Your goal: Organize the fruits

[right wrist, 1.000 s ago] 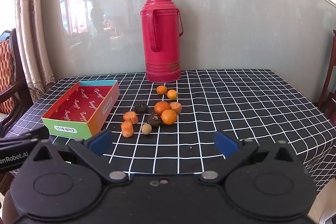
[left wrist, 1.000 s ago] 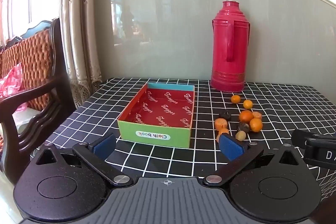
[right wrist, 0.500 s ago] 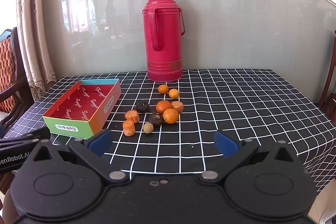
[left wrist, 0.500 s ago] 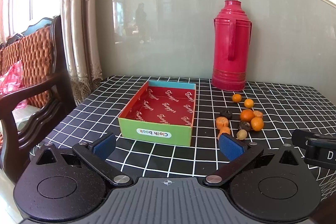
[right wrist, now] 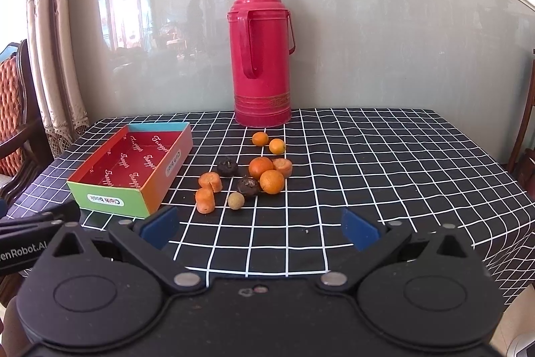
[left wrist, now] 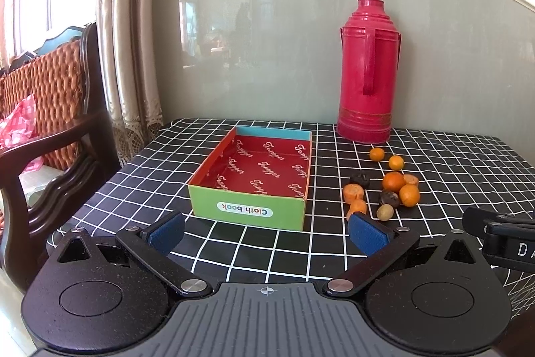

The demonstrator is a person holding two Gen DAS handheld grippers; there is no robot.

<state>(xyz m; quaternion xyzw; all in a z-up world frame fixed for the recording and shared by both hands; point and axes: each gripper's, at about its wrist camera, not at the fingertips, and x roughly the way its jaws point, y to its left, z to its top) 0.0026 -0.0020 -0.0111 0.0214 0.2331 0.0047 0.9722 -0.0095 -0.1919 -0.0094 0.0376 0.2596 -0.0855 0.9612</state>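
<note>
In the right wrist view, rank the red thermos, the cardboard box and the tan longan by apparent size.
1. red thermos
2. cardboard box, close behind, though nearer the camera
3. tan longan, far smaller

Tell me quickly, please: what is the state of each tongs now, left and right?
Left tongs: open, holding nothing, short of the cloth book box.
Right tongs: open, holding nothing, short of the fruits.

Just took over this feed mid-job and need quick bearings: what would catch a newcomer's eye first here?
The tall red thermos standing at the back of the checked tablecloth, against the wall. In front of it lies a loose cluster of small fruits, and to their left sits the empty cloth book box with its red lining. Both hand-held grippers, left and right, are open over the near table edge.
</note>
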